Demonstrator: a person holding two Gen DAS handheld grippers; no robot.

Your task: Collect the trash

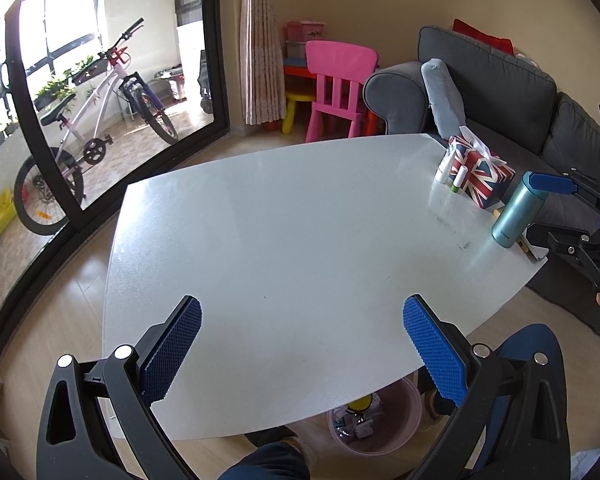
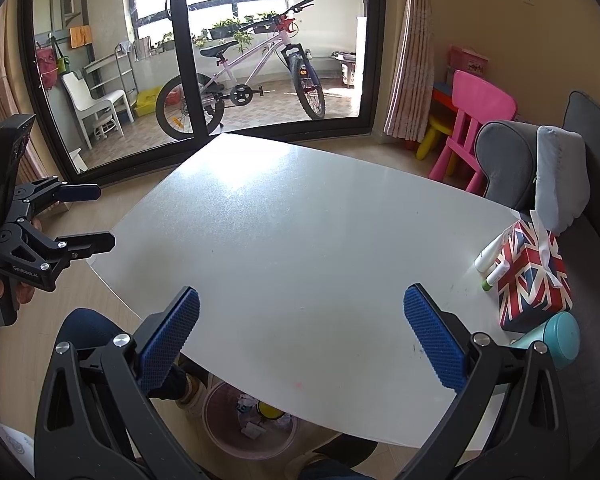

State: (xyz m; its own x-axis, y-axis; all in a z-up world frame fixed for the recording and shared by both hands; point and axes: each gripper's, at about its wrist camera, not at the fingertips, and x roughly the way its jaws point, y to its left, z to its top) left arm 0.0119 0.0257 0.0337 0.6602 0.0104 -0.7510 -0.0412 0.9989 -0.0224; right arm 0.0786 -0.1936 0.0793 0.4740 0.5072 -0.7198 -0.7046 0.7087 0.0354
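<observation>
A pink translucent trash bin (image 1: 396, 436) stands on the floor under the near edge of the white table (image 1: 284, 220), with paper scraps and something yellow inside. The right wrist view shows the same bin (image 2: 228, 428) below the table (image 2: 300, 220). My left gripper (image 1: 300, 332) hovers open over the table's near part, nothing between its blue pads. My right gripper (image 2: 300, 332) is open too, and holds nothing. Each appears in the other's view: the left gripper (image 2: 106, 216) off the table's left edge, the right gripper (image 1: 540, 210) behind the flask.
A Union Jack tissue box (image 1: 482, 172), two small white tubes (image 1: 444, 166) and a teal flask (image 1: 514, 210) stand at the table's right end. A grey sofa (image 1: 500, 80) is behind them. The person's legs (image 1: 268, 464) are by the bin. A pink chair (image 1: 338, 88) and a bicycle (image 1: 96, 128) stand beyond.
</observation>
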